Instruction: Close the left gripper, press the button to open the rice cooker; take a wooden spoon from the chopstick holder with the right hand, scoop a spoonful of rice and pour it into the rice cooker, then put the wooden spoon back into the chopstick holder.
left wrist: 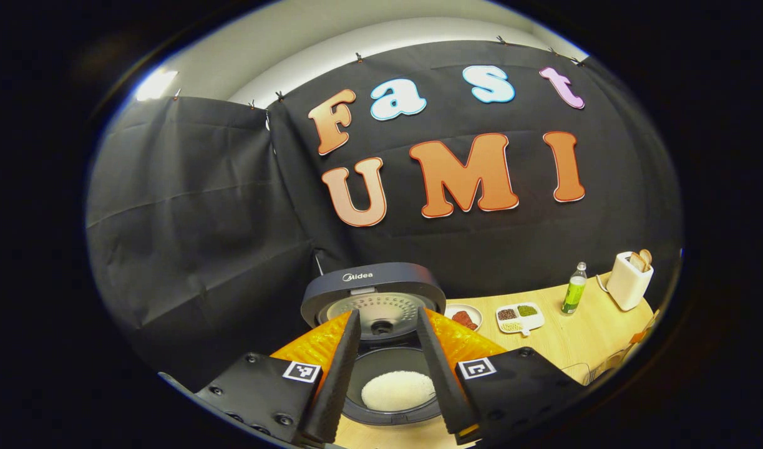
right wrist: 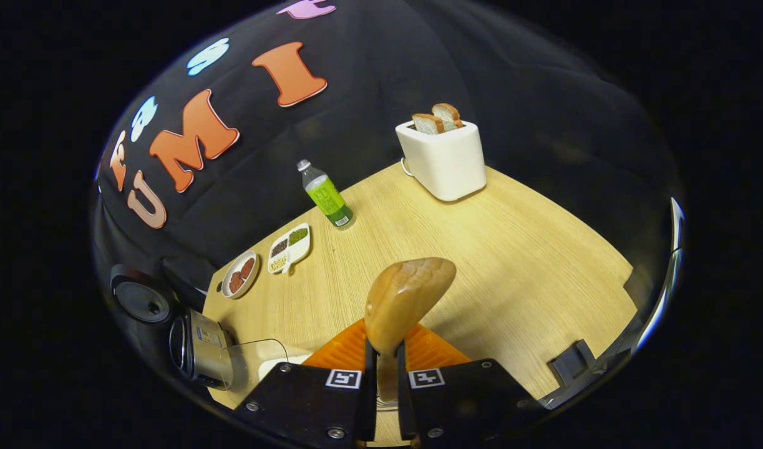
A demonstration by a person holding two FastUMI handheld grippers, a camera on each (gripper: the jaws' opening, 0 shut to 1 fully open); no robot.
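Note:
The rice cooker [left wrist: 374, 288] stands open right in front of my left gripper [left wrist: 387, 313], its lid raised. A mound of white rice [left wrist: 398, 390] lies in its dark inner pot. The left fingers are spread apart on either side of the pot, holding nothing. In the right gripper view, my right gripper [right wrist: 385, 347] is shut on the handle of a wooden spoon [right wrist: 409, 298], whose bowl sticks up over the wooden table [right wrist: 481, 249]. The cooker [right wrist: 197, 349] sits at the far lower left there, lid [right wrist: 141, 302] up.
A white toaster [right wrist: 443, 159] with two bread slices stands at the back. A green bottle [right wrist: 325, 194], a divided dish of beans [right wrist: 289, 247] and a small plate [right wrist: 239, 274] line the wall. A clear container [right wrist: 256, 362] is beside the cooker.

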